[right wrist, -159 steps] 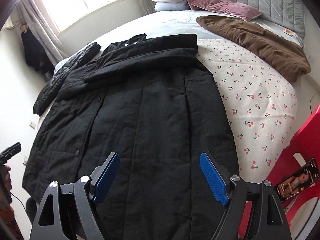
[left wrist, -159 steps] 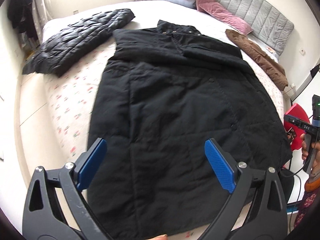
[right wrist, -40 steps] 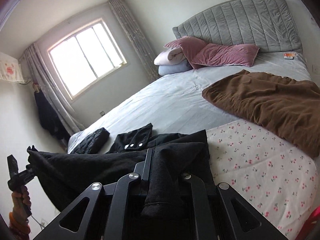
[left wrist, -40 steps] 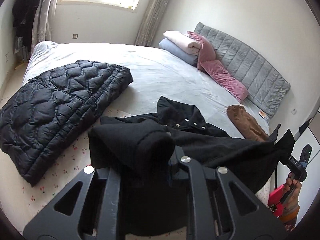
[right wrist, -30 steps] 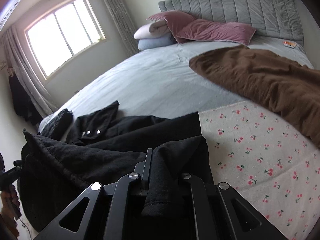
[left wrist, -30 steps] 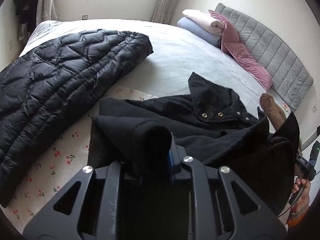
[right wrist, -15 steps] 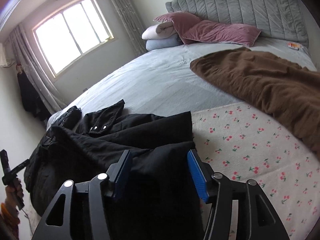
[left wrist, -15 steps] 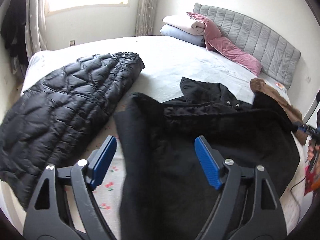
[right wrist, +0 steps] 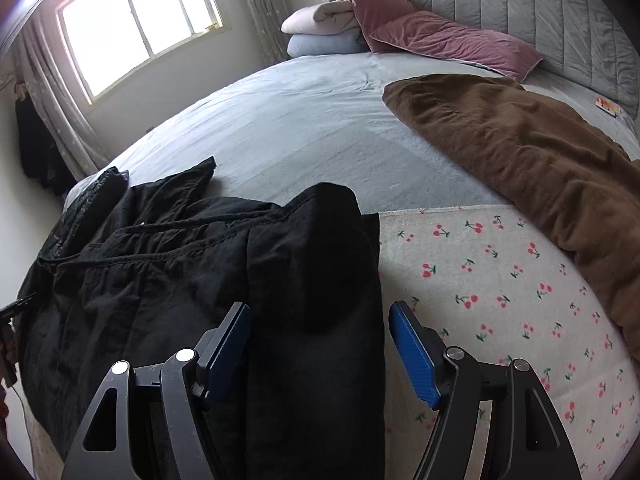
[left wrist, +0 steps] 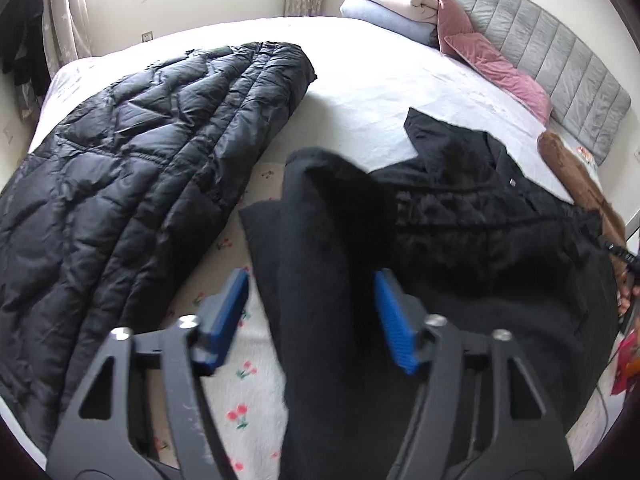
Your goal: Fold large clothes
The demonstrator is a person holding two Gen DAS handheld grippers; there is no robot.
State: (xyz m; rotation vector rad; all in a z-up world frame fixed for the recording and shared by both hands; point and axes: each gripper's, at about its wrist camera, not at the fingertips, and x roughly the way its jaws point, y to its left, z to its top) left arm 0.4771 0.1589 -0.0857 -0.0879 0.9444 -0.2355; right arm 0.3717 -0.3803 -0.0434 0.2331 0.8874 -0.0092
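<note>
We are over the wide bed with its pale grey sheet (right wrist: 304,120) and cherry-print cover (right wrist: 500,280); on it the long black quilted coat (left wrist: 460,248) lies doubled over, its hem edge resting up near the collar, so we judge the lengthwise fold is laid and the release is the step in hand; the shiny black puffer jacket (left wrist: 132,184) lies just beside the coat on our left, the brown fleece garment (right wrist: 540,168) well apart on our right.

The left gripper (left wrist: 312,316) hangs with its blue pads spread wide, nothing pinched, a ridge of coat rising between them; the right gripper (right wrist: 320,344) is likewise splayed and empty over the coat's right edge.

Next, we think, the coat wants flattening, then a grip on one side to fold it across; the bulk is lumpy, so a deep bite of fabric would serve.

The left view alone shows the puffer jacket whole and the collar snap; the right view alone shows the window (right wrist: 140,20), the full brown fleece and the coat's stitched hem edge.
</note>
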